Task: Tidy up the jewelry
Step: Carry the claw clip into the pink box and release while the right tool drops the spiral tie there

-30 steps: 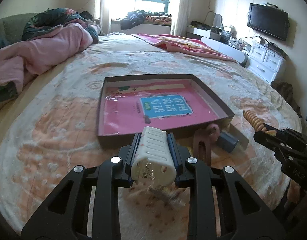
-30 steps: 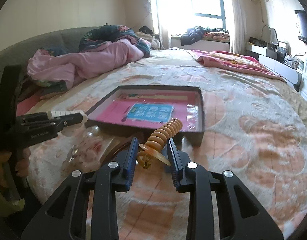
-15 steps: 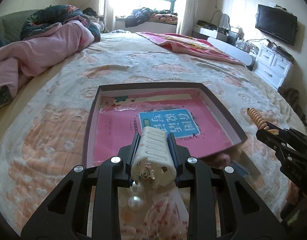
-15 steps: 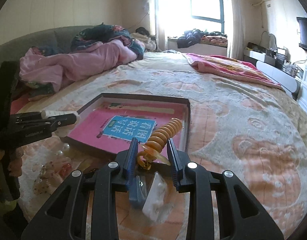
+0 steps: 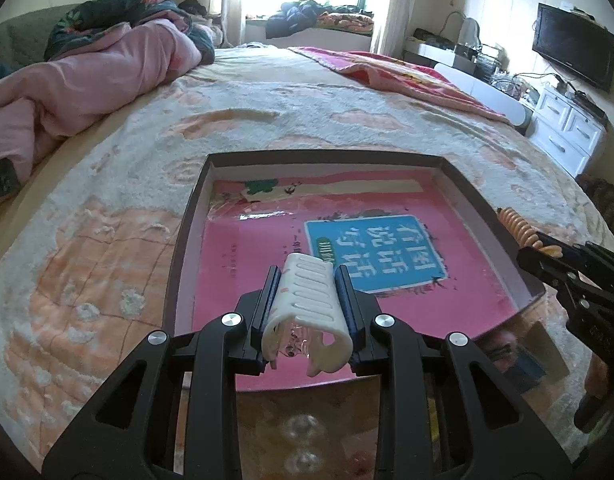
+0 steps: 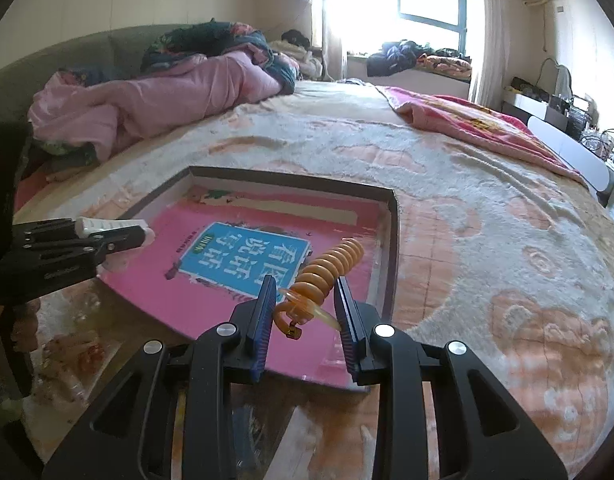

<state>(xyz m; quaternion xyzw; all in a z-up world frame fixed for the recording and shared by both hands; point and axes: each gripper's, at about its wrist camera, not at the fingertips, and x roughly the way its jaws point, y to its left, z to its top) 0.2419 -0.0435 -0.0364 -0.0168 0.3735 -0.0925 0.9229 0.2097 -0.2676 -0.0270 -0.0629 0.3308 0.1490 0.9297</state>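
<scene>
Left gripper: your left gripper [image 5: 307, 300] has its blue-padded jaws clamped on a white ribbed plastic hair claw clip [image 5: 309, 304], which it holds in the air above the near part of the box; in the right wrist view the same gripper [image 6: 119, 236] comes in from the left edge with the clip [image 6: 103, 224] showing white at its tip.

Right gripper: your right gripper [image 6: 307, 308] is closed on an orange spiral coil hair tie [image 6: 327, 272] — the coil rises forward and to the right out of the jaws, over the right part of the box. In the left wrist view the gripper [image 5: 547, 252] sits at the right edge with the coil [image 5: 517, 226] poking out toward the box wall.

Box: a shallow dark-rimmed rectangular cardboard box [image 5: 187, 240] lies open on the bed, its floor covered by a pink book with a blue title panel [image 5: 375, 252], seen again from the right wrist [image 6: 243, 256].

Bed: a cream and peach plush blanket [image 5: 107, 240] covers the mattress — a rumpled pink quilt [image 5: 87, 88] lies at the far left and a red patterned blanket [image 6: 467, 120] at the far right.

Near edge: below the grippers lie clear packets with pearl-like beads [image 5: 303, 440], blurred, too indistinct to tell further.

Room: a black wall-mounted television [image 5: 573, 50] hangs above white drawers [image 5: 567, 132].
</scene>
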